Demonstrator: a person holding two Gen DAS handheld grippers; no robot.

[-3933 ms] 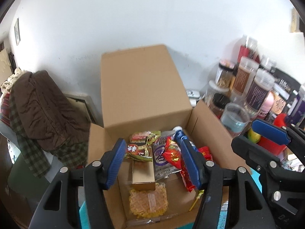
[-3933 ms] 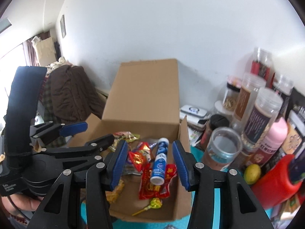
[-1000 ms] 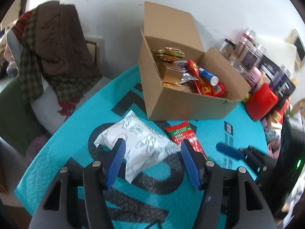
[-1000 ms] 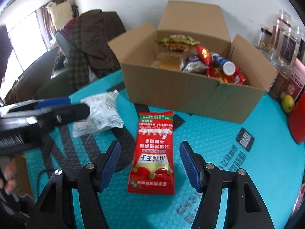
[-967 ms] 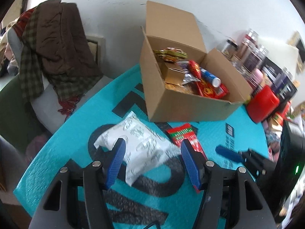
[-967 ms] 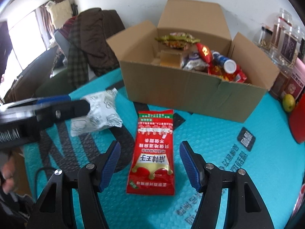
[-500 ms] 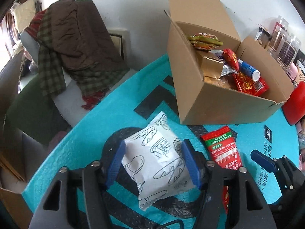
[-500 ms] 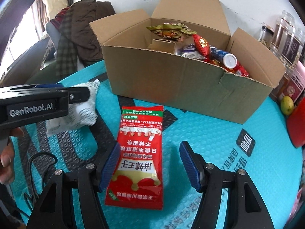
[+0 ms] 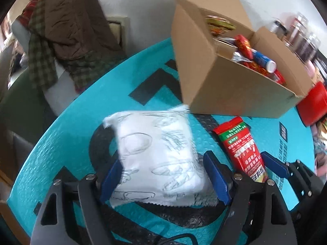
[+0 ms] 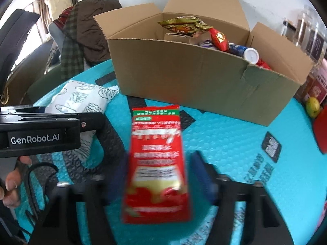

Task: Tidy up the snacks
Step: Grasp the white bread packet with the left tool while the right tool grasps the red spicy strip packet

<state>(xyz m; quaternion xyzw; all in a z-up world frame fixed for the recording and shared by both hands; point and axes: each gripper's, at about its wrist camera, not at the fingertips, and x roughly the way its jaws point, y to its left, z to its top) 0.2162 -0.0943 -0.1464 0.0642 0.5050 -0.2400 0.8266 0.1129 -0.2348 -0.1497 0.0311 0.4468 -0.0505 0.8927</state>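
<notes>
Straddling the white bread packet (image 9: 157, 157), the left hand-held gripper (image 9: 163, 179) stands with its blue pads spread to either side of the packet's near half; whether the pads touch the film cannot be told. The packet lies flat on the teal tabletop (image 9: 67, 126). It looks puffed, light and soft, so a grip across its near half, clear of the crimped edge, should hold it; hard squeezing would likely crush the contents.

The right hand-held gripper (image 10: 159, 175) is likewise spread open, blurred, with the red sachet (image 10: 156, 163) lying flat between its fingers on the tabletop. The sachet appears thin, limp and glossy; it will probably sag, so take it at mid-length across its width.

Farther off, the cardboard box (image 10: 204, 81) stands open with several snacks already inside. Jars (image 10: 310, 38) stand at the far right.

Compared with half a second ago, both hand-held grippers sit closer to their packets: the white packet now reaches deeper between the left pads, and the sachet fills more of the right wrist view. Neither packet has been lifted.
</notes>
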